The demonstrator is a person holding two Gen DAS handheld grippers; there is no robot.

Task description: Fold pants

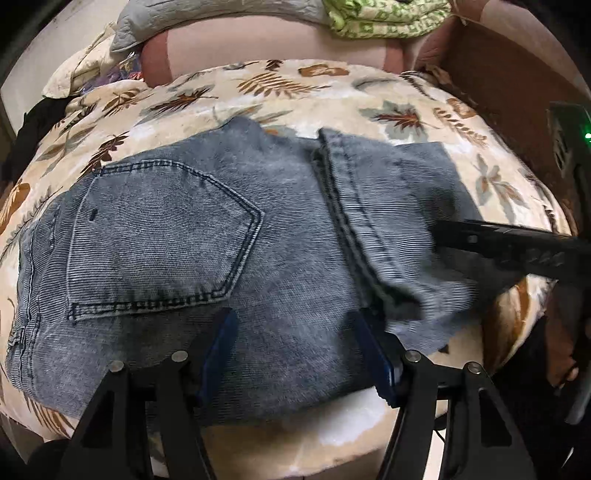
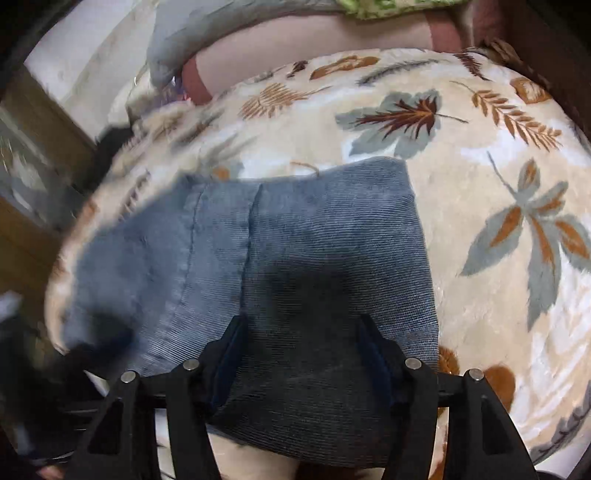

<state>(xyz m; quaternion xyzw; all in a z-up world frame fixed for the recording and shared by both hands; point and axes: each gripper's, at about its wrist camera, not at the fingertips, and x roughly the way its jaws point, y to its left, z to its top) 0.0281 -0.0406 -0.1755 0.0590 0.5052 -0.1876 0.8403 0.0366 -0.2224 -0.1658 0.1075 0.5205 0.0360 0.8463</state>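
Blue-grey jeans [image 1: 229,236] lie folded on a leaf-print blanket [image 1: 424,96], back pocket [image 1: 162,236] up on the left, leg ends laid over the right part. My left gripper [image 1: 295,332] is open just above the jeans' near edge, blue pads [image 1: 221,339] spread apart. My right gripper [image 2: 301,343] is open over the folded leg end [image 2: 303,236], its fingers either side of the cloth. The right gripper's finger also shows in the left wrist view [image 1: 517,251], reaching in from the right over the leg ends.
A pink bolster [image 1: 273,44] lies at the back with a grey quilt [image 1: 207,18] and a green patterned cloth [image 1: 384,18] on it. A brown wooden bed frame [image 1: 509,85] runs along the right. Dark clothing [image 1: 33,125] lies at the left edge.
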